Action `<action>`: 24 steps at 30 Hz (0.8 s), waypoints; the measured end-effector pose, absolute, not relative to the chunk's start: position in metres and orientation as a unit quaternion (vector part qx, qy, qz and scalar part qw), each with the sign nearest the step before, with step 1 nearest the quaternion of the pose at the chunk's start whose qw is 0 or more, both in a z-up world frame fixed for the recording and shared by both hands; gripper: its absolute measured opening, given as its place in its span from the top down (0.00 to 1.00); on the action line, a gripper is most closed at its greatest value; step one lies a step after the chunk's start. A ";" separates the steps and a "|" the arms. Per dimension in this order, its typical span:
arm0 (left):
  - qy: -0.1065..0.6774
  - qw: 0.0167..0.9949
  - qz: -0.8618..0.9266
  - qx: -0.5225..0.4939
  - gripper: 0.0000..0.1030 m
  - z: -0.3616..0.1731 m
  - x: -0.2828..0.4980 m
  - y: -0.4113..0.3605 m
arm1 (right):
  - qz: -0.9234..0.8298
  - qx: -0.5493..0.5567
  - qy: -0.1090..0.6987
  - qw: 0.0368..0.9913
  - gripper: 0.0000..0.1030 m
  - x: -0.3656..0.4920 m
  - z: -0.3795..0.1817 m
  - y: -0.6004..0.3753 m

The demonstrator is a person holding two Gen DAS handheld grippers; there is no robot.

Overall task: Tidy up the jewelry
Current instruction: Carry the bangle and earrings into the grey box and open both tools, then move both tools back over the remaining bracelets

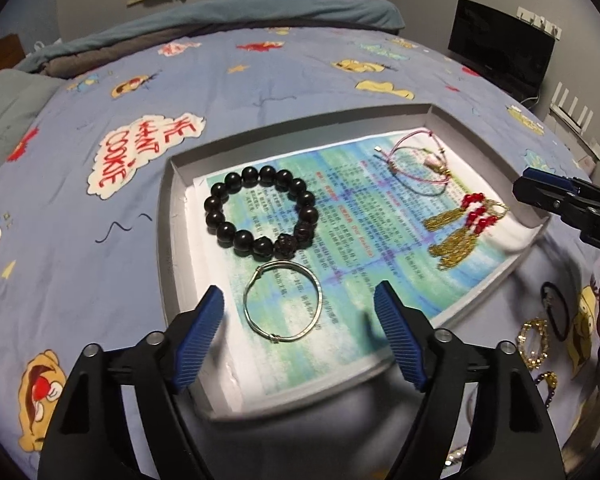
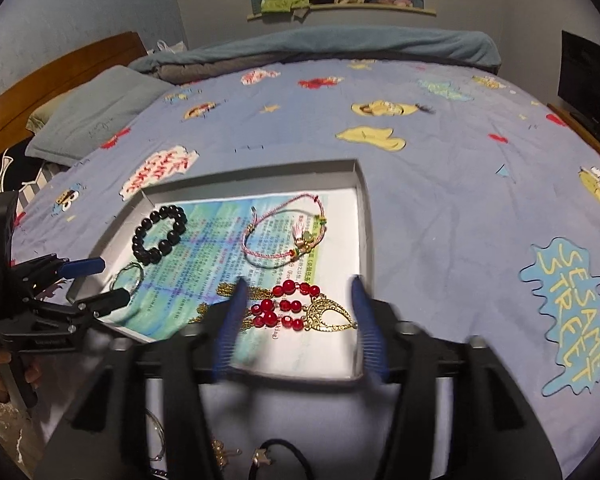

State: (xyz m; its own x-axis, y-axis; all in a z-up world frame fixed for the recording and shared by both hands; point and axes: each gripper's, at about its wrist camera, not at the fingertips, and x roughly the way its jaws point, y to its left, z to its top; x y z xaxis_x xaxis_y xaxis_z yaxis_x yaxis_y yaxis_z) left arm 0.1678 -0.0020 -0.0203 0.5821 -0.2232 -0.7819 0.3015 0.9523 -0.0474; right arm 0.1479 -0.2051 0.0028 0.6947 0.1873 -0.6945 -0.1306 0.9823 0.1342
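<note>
A shallow grey box (image 1: 172,216) lined with printed paper lies on the bed. In it are a black bead bracelet (image 1: 260,216), a silver bangle (image 1: 283,303), a pink cord bracelet (image 1: 416,164) and a gold piece with red beads and tassels (image 1: 466,224). My left gripper (image 1: 300,312) is open and empty, its fingers either side of the silver bangle, just above it. My right gripper (image 2: 298,308) is open and empty over the gold and red piece (image 2: 300,308) at the box's near right corner (image 2: 360,376). The left gripper (image 2: 100,284) shows at the left in the right wrist view.
More jewelry lies loose on the bedspread outside the box: a black hair tie (image 1: 556,312), a gold bracelet (image 1: 534,344), and a black cord (image 2: 284,456). Pillows (image 2: 96,116) and a folded blanket (image 2: 308,48) lie at the bed's far end. A monitor (image 1: 500,48) stands at the right.
</note>
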 end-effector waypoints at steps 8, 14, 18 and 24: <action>0.395 0.908 -0.126 0.056 0.08 0.003 0.146 -0.001 | 0.074 0.029 0.352 0.933 0.05 0.123 0.019 -0.209; 0.386 0.915 -0.105 0.042 0.08 0.011 0.128 0.009 | 0.059 0.016 0.323 0.945 0.05 0.098 0.032 -0.207; 0.376 0.921 -0.096 0.035 0.07 0.016 0.108 0.017 | 0.055 0.007 0.306 0.950 0.05 0.080 0.039 -0.205; 0.371 0.924 -0.089 0.026 0.07 0.019 0.083 0.026 | 0.051 0.011 0.310 0.949 0.05 0.062 0.039 -0.208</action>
